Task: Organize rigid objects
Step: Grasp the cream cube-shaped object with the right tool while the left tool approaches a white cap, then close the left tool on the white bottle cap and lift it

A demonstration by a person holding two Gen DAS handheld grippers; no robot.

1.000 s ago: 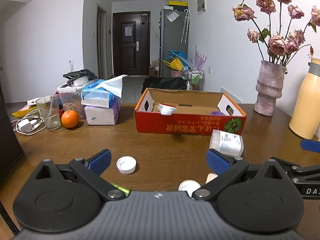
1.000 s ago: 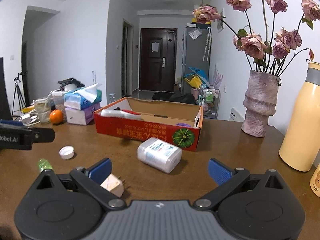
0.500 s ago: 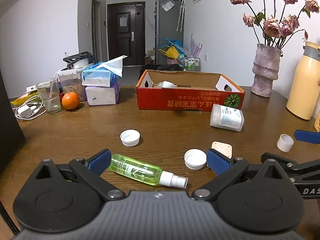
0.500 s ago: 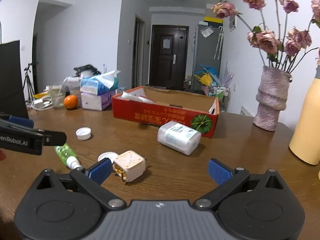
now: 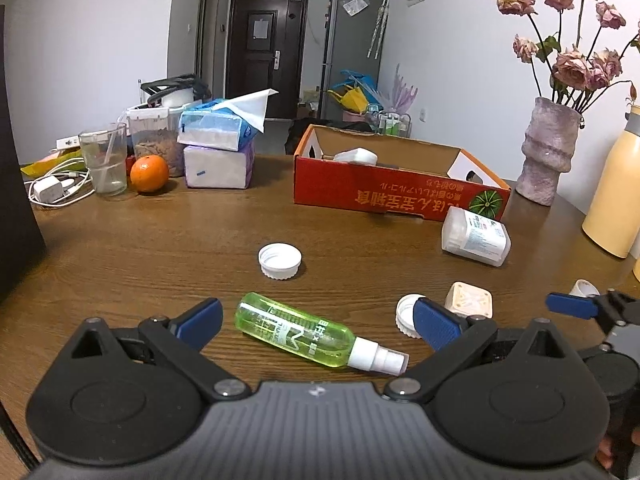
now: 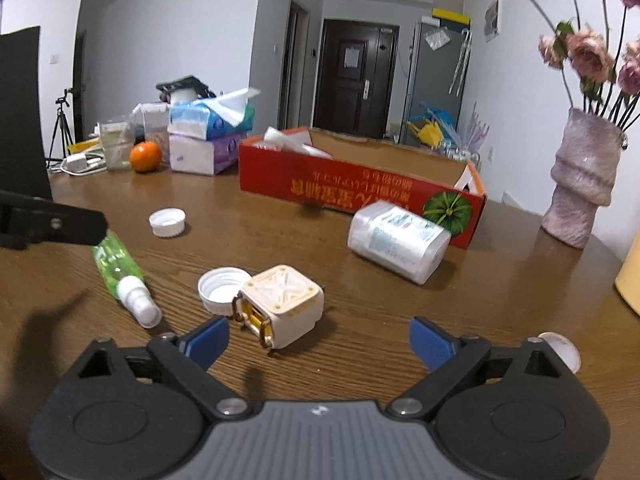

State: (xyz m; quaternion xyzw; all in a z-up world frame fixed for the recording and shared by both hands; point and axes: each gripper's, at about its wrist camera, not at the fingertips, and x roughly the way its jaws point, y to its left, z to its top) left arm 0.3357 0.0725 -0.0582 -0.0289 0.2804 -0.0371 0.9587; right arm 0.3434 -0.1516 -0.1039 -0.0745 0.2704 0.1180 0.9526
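Left gripper [image 5: 318, 322] wide open with the green spray bottle [image 5: 304, 330] lying between its fingers, right gripper [image 6: 318, 340] also spread open, holding nothing, white charger cube [image 6: 282, 306] just past it touching a white cap [image 6: 220, 288], red cardboard box [image 6: 360, 190] farther back on the wooden table [image 5: 160, 240]

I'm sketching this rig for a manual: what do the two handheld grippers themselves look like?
The left gripper and right gripper look alike: a matte black body with a ribbed grey centre panel, two round black discs, black linkage arms with silver pivot screws, and blue-padded fingers. No cables or sleeves show.
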